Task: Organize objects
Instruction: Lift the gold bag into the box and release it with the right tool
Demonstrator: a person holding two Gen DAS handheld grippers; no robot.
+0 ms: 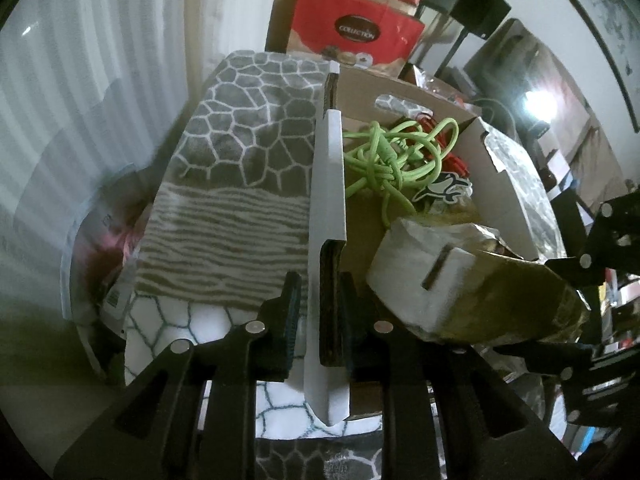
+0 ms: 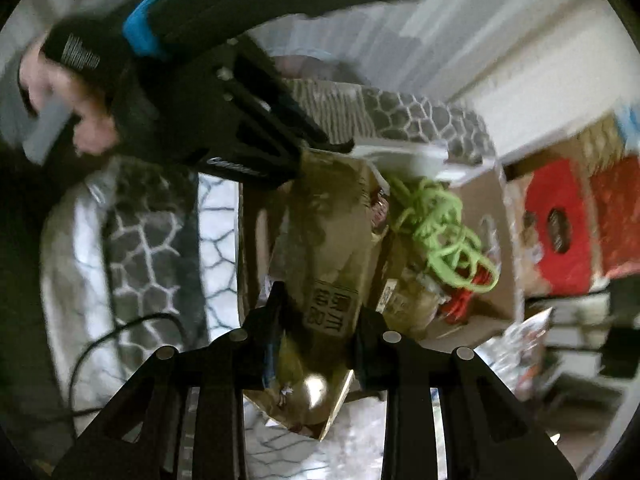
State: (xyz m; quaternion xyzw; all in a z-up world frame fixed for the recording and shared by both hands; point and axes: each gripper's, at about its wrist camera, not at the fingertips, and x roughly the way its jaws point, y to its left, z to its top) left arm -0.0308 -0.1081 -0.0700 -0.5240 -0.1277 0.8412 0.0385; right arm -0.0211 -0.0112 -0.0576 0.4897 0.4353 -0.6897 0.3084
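Note:
An open cardboard box (image 1: 400, 96) sits on a grey-and-white patterned blanket (image 1: 248, 120). It holds a tangled green cord (image 1: 384, 152), a red cord (image 2: 460, 304) and a penguin sticker (image 1: 444, 192). My left gripper (image 1: 320, 320) straddles the box's near wall (image 1: 328, 184). A slit of blanket shows between the left pad and the wall, so the jaws are open around it. My right gripper (image 2: 322, 308) is shut on a gold packet (image 2: 332, 240) with a white end (image 1: 412, 280), held tilted over the box's inside. In the left wrist view the right gripper (image 1: 552, 308) comes in from the right.
A red gift box (image 1: 356, 32) on cartons stands behind the box, with black speakers (image 1: 480, 12) on stands beside it. A plastic bag (image 1: 104, 248) lies left of the blanket. A black cable (image 2: 132, 328) runs over the blanket. A hand (image 2: 92, 120) holds the left gripper.

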